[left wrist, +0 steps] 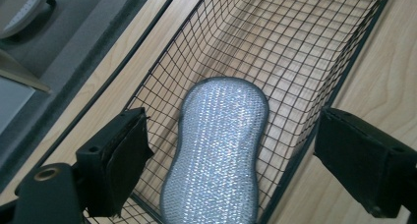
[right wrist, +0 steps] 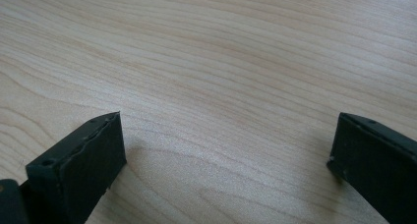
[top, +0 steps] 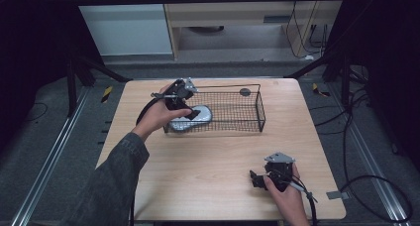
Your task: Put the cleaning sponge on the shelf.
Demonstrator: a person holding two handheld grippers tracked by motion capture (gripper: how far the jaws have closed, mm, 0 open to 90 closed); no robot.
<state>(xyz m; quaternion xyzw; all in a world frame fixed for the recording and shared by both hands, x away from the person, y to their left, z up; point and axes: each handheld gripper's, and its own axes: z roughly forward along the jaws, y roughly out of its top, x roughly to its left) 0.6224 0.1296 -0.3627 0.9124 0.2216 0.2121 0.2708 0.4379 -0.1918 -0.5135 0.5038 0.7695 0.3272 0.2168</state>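
A black wire basket (top: 250, 105) stands at the back middle of the wooden table (top: 208, 161). A silver, peanut-shaped scouring pad (top: 200, 118) lies in its left end. My left gripper (top: 194, 114) hovers over that end, open. In the left gripper view the pad (left wrist: 216, 150) lies between the wide-apart jaws of my left gripper (left wrist: 231, 130), apart from both; one jaw is over the basket (left wrist: 295, 47), the other outside its wall. My right gripper (top: 254, 179) rests near the table's front right, open, with bare wood between its jaws in the right gripper view (right wrist: 230, 126).
A small dark round thing (top: 244, 91) shows at the basket's far rim. A small grey plate (top: 334, 195) lies at the table's front right corner. Cables (top: 376, 186) trail on the floor to the right. Black frame legs (top: 94, 70) stand behind the table.
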